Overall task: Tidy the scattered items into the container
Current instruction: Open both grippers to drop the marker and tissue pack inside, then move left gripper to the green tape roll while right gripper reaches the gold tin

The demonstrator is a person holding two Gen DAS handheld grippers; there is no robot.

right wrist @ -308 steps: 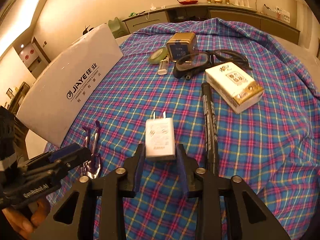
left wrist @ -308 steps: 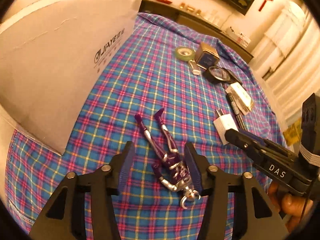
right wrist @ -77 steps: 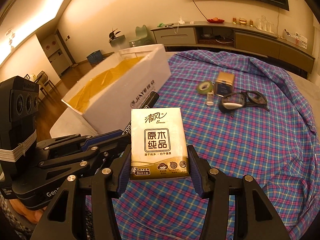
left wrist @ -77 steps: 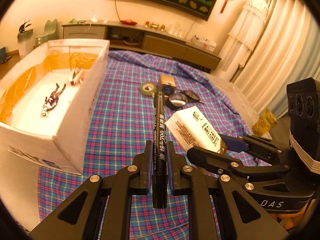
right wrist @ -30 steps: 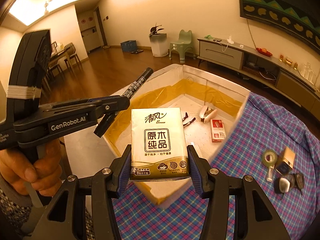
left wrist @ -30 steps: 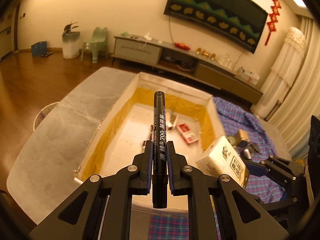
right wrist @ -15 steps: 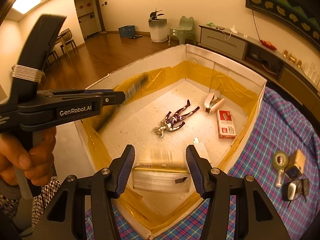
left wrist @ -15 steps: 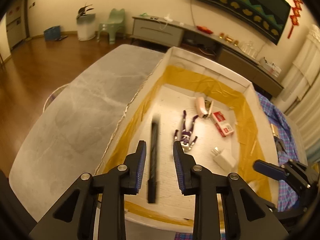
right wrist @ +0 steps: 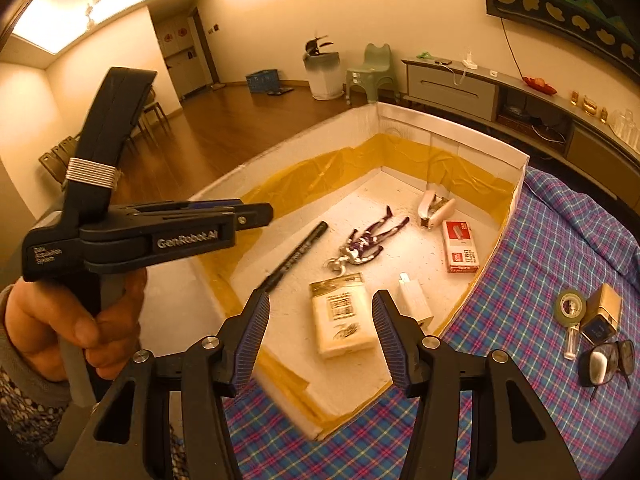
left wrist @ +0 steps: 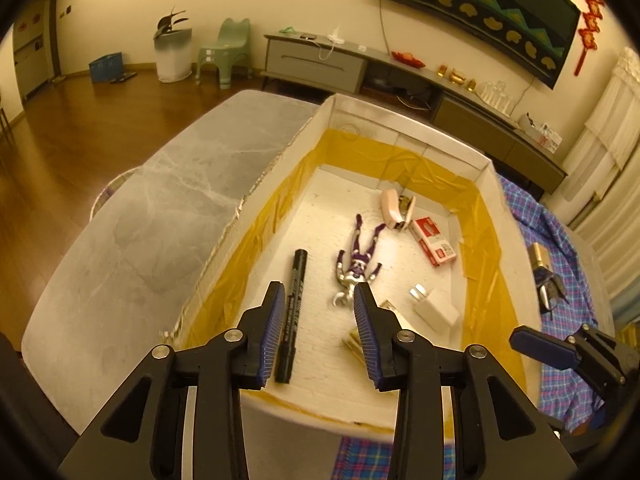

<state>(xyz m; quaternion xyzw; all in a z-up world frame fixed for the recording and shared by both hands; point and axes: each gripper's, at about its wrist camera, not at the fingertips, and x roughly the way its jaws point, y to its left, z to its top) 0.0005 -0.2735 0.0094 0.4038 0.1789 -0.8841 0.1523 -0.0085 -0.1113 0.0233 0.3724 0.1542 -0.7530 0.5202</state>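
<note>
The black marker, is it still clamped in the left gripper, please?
No, the black marker lies loose on the box floor, and the left gripper is open.

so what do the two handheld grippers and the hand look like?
Both the left gripper and the right gripper are matte black plastic with silver screws and ribbed blue finger pads. The left one's side reads "GenRobot.AI", and silver wire wraps its upper body. The bare left hand shows a patterned knit cuff.

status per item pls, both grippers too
Left gripper: open, empty.
Right gripper: open, empty.
White foam box: open-topped.
Black marker pen: capped, flat in box.
White tissue pack: flat in box.
Pink stapler: hinged open, in box.
Green tape roll: on plaid cloth, outside box.
</note>
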